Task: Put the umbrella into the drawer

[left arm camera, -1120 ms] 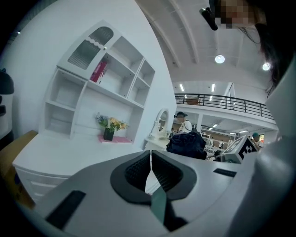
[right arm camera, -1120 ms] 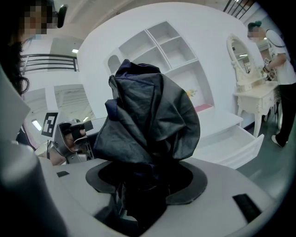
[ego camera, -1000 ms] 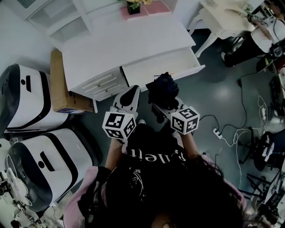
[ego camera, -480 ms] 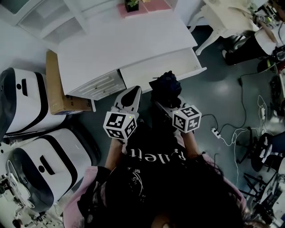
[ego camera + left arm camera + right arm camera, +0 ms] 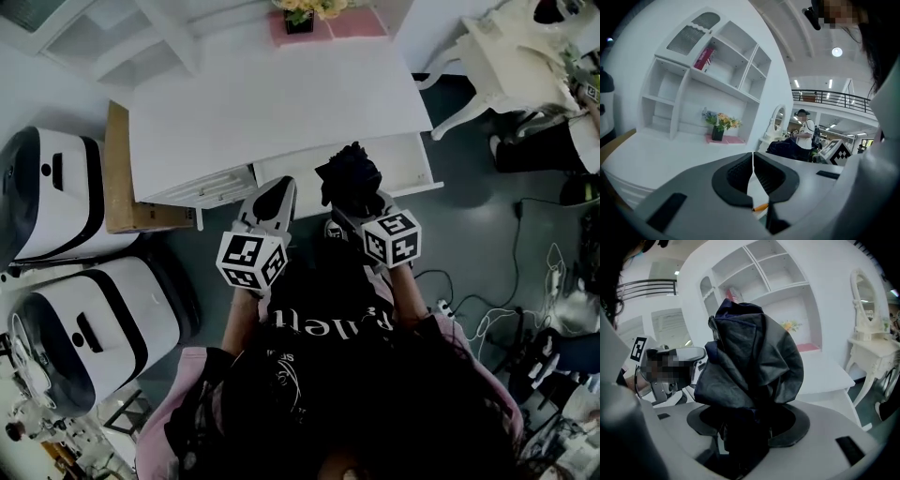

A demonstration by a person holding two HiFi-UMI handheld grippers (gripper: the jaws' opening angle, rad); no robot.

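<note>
Head view, centre frame: right hand-held gripper (image 5: 349,214) clamps the folded umbrella (image 5: 351,176) over the open drawer (image 5: 411,161); left hand-held gripper (image 5: 274,201) is closed, empty. Better to lower it lengthwise, clear of the front.

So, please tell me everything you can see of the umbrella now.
The umbrella is folded and dark navy to black, and its thin cloth is crumpled in loose folds. Its lower end stands between the fingers of the right gripper, which is shut on it, with the bunched cloth pointing forward. In the head view it shows over the open white drawer.
</note>
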